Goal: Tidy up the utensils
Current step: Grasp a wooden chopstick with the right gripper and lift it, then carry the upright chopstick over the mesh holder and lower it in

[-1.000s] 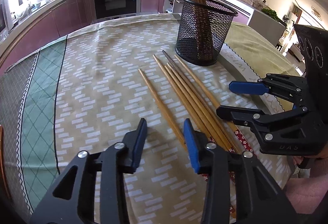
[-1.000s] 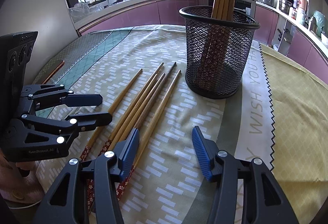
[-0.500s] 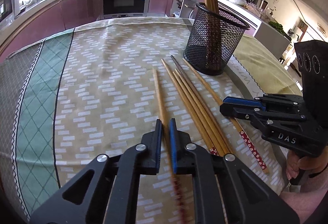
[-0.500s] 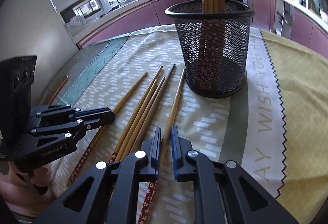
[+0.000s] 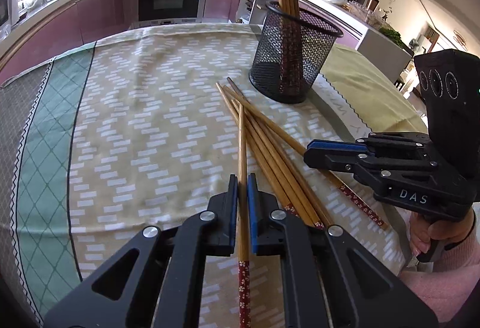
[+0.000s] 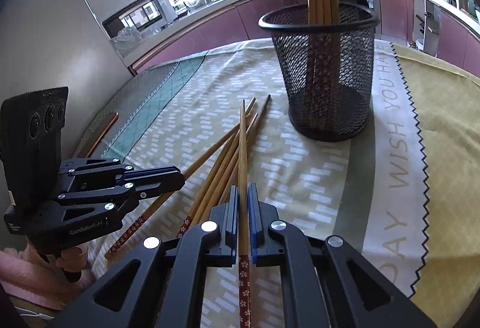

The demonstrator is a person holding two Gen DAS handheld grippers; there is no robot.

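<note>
Grippers, left (image 5: 242, 187) and right (image 6: 243, 196), each clamped one chopstick (image 5: 241, 148); lifting steeply should clear the holder (image 6: 324, 73) rim.

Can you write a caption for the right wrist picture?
Right gripper pinches one chopstick, aimed toward the mesh cup.

The chopsticks (image 5: 241, 148) looked like smooth, light wood, their ends wrapped in red flower-print. Beside them the holder (image 5: 295, 58) was matt black wire mesh. The tablecloth (image 5: 150, 124) under it was matt printed cloth. The grippers (image 5: 242, 193) were matt black plastic with shiny metal rivets.
</note>
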